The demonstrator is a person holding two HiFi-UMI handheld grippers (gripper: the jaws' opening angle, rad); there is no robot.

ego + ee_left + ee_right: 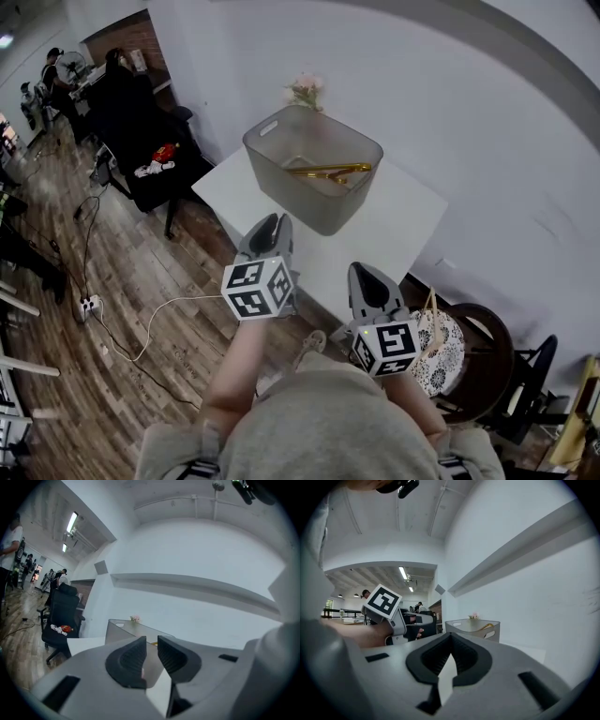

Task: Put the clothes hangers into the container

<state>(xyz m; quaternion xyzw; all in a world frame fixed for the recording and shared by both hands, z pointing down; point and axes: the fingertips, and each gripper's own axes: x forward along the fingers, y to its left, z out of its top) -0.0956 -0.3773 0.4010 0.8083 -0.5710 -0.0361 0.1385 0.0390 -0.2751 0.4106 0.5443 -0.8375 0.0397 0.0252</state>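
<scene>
A translucent grey container point(281, 167) stands on the white table point(403, 225), and gold clothes hangers point(333, 172) lie inside it. My left gripper point(272, 225) hovers at the table's near left edge, just short of the container. Its jaws stand a little apart with nothing between them point(152, 648). My right gripper point(364, 274) is held lower, at the table's near edge. Its jaws point(451, 641) are shut and empty. The container point(121, 629) shows past the left jaws. In the right gripper view the container point(471, 629) has a gold hanger point(486, 626) poking above its rim.
A small pink flower point(305, 91) stands behind the container by the white wall. A black office chair point(141, 131) with a red thing on it is at the left. A round stool with a patterned cushion point(439, 356) is at the right. A cable and power strip point(89, 305) lie on the wood floor.
</scene>
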